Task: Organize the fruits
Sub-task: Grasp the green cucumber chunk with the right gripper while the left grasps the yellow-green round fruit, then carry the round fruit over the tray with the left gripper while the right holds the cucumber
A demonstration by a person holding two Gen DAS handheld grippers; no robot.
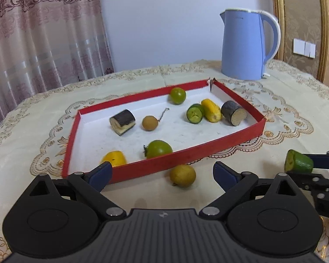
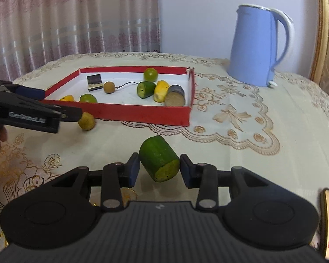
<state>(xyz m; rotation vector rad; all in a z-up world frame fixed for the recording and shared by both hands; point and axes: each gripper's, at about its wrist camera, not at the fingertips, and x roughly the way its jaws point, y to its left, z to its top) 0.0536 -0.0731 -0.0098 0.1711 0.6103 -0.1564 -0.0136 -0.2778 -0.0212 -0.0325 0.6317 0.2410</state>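
right tongs [image 2: 159,168] clamped on stubby green cut fruit chunk [image 2: 160,161], long axis toward frame top-left, above worktop [image 2: 241,160] | left tongs [image 1: 162,172] apart, round yellow-green fruit [image 1: 183,175] between, nearer | red-walled shallow tray [image 1: 186,153] upper-centre | only right view shows clamp

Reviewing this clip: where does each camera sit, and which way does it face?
Left wrist: on the left gripper, facing the red-walled tray; open fingers frame a round yellow fruit.
Right wrist: on the right gripper, facing the same tray; fingers flank a cut green fruit piece.
Shared: tray, blue kettle, each other's gripper.
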